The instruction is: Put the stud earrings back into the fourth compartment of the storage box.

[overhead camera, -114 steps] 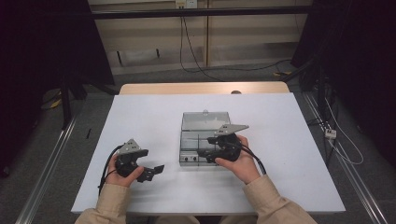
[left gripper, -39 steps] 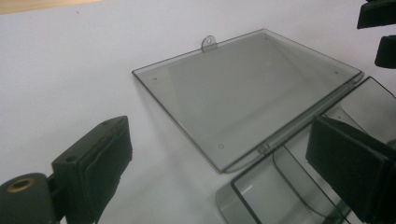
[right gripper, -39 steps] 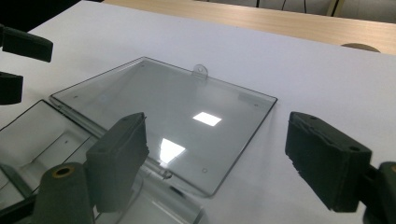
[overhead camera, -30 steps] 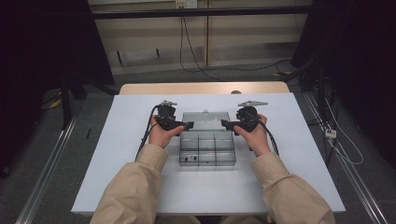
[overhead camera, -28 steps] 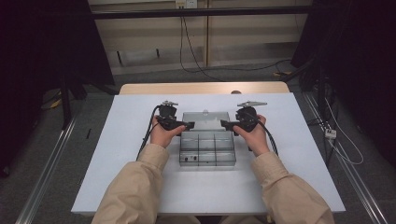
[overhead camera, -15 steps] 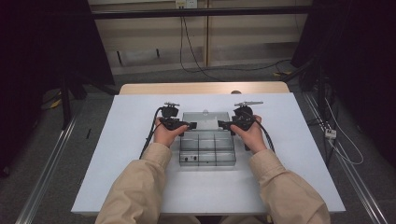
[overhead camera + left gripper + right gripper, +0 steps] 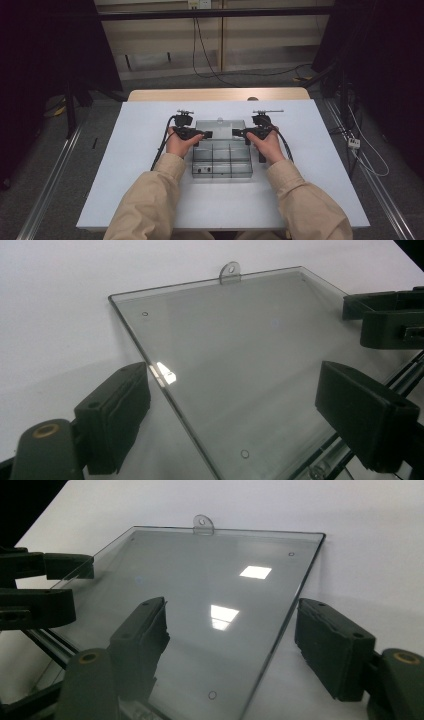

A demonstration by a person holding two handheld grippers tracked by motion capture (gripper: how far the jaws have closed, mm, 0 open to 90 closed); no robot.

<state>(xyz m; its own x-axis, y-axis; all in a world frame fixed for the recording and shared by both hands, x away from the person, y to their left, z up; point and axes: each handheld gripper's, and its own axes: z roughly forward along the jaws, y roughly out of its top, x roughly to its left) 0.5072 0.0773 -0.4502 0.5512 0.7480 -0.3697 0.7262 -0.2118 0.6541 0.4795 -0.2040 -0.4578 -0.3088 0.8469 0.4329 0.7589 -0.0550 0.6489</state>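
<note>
A clear plastic compartment box [image 7: 222,162] sits mid-table with its clear lid [image 7: 220,127] folded back behind it. My left gripper [image 7: 204,134] reaches in from the lid's left side and my right gripper [image 7: 239,133] from its right side. In the left gripper view the lid [image 7: 235,360] has its left edge between the jaws of the left gripper [image 7: 240,415], and the pads stand apart from it. In the right gripper view the lid [image 7: 210,605] has its right edge between the jaws of the right gripper [image 7: 237,650], untouched. Both pairs of jaws have just been closing.
The white table [image 7: 140,150] ends in a wooden strip [image 7: 215,94] at the far side. A small tab [image 7: 230,271] sticks out of the lid's far edge. Cables trail from both grippers over the table. Dark stands and floor cables surround the table.
Since the earliest frame both hands left the box's front and went up to the lid's two sides. Over the last second both grippers edged inward toward the lid.
</note>
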